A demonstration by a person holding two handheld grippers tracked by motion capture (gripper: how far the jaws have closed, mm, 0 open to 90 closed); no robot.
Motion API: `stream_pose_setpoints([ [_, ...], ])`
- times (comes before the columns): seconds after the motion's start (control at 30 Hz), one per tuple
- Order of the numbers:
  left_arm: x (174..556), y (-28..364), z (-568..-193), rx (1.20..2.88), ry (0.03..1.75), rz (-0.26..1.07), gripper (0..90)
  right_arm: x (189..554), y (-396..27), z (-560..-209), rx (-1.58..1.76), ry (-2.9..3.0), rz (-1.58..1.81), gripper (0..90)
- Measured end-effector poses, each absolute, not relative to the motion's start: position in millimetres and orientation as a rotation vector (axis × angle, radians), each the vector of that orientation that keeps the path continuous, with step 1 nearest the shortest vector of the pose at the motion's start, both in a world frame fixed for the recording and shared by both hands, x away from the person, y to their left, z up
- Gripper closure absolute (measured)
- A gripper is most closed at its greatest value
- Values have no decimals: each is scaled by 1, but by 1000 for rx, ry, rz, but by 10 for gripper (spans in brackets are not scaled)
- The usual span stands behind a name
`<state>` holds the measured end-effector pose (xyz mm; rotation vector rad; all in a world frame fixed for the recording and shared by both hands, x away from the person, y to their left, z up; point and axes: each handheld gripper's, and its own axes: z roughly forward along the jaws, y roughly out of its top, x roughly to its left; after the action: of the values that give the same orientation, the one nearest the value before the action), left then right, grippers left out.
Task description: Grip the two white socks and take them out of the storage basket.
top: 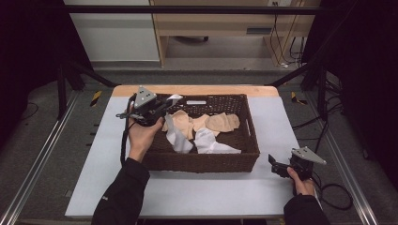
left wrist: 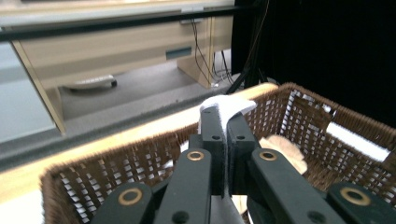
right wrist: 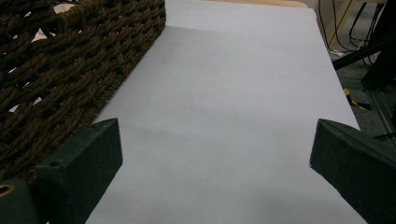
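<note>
White cloth (left wrist: 227, 106), soft and limp, hangs pinched by its edge in the left tool (left wrist: 223, 135) above the wicker basket (top: 202, 161); the right tool (right wrist: 215, 154) rests wide-jawed on the desk (top: 187, 192).

The dark brown rectangular basket (top: 202, 161) is rough woven wicker, holding soft matt cloth pieces in white (top: 211, 143) and pale peach (top: 224, 122). The pale grey counter (top: 197, 192) looks smooth and matt, with a light wooden edge (top: 197, 89) at the far side. The left hand-held gripper (left wrist: 223, 128) has matt black plastic jaws with brass-coloured metal rivets.
</note>
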<state>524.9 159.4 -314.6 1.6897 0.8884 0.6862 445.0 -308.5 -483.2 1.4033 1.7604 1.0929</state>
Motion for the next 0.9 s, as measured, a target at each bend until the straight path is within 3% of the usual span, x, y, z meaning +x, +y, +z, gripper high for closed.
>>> stream_pose_setpoints([
  [0.43, 500, 179, -249, 1546, 840, 788, 879, 445, -308, -483, 1403, 1759, 1095, 27],
  [0.9, 473, 231, -220, 1453, 861, 839, 879, 445, -308, -483, 1403, 1761, 1094, 27],
])
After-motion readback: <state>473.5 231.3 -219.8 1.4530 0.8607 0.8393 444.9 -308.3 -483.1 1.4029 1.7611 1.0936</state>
